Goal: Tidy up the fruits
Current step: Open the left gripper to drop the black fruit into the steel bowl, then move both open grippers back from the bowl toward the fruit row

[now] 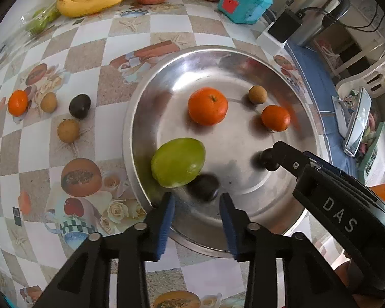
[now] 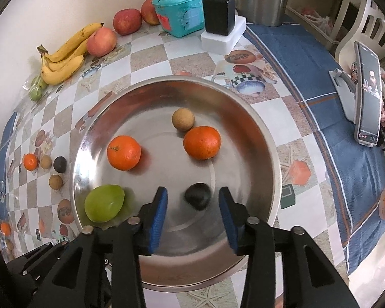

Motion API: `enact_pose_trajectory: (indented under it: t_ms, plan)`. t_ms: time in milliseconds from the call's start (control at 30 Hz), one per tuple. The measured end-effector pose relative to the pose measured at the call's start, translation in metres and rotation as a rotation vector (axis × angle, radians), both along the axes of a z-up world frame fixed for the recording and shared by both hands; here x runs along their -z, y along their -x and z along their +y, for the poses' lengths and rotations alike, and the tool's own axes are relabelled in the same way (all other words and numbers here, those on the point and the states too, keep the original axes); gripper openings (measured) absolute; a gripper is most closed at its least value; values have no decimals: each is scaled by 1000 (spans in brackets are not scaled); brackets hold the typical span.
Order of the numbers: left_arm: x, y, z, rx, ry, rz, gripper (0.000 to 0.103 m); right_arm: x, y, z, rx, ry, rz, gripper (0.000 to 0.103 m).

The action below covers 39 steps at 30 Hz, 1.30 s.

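Both tongs hang over the near side of the steel bowl, which stands on the checkered bench.

The right tongs stand released, blue pads apart. A dark fruit lies on the bowl floor between them, touching neither pad. The left tongs are also released. The left view shows what seems to be the same dark fruit, blurred, just beyond the tips. It also shows the right tool's black body reaching in from the side.

The bowl also holds a green fruit by its left wall, two oranges and a small tan fruit.

On the bench left of the bowl lie an orange, two tan fruits and another dark fruit. Along the far edge rest bananas and apples.

Only the right view shows the phone's screen.
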<state>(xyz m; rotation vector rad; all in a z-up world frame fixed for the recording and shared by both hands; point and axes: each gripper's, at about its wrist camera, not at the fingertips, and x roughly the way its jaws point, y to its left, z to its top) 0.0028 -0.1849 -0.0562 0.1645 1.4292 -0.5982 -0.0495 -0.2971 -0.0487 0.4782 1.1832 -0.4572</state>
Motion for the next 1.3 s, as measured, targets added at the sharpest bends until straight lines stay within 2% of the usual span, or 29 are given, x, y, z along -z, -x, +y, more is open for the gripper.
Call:
enact_pose_trajectory:
  t_ms: [300,533,700,933,1233,1300]
  plan:
    - [-13,-7,10,-31,28,-20,42,-14,1,-4,16,23,-46,44]
    - [-17,-21,27,-102,44,-18,42,-15,2,-5,18,24,-48,44]
    - [-22,-33,41,-164,43,-46,42,-15,1,-2,4,26,-44,44]
    - [-26,-51,66,-258,76,-31,42,-16,0,-1,-4,30,-39,44]
    - [-28,-67,88,-340,89,-29,46,-17,-3,2,-16,37,-39,44]
    - [-28,-68,89,-342,87,-29,51,-18,-2,2,-16,38,-47,44]
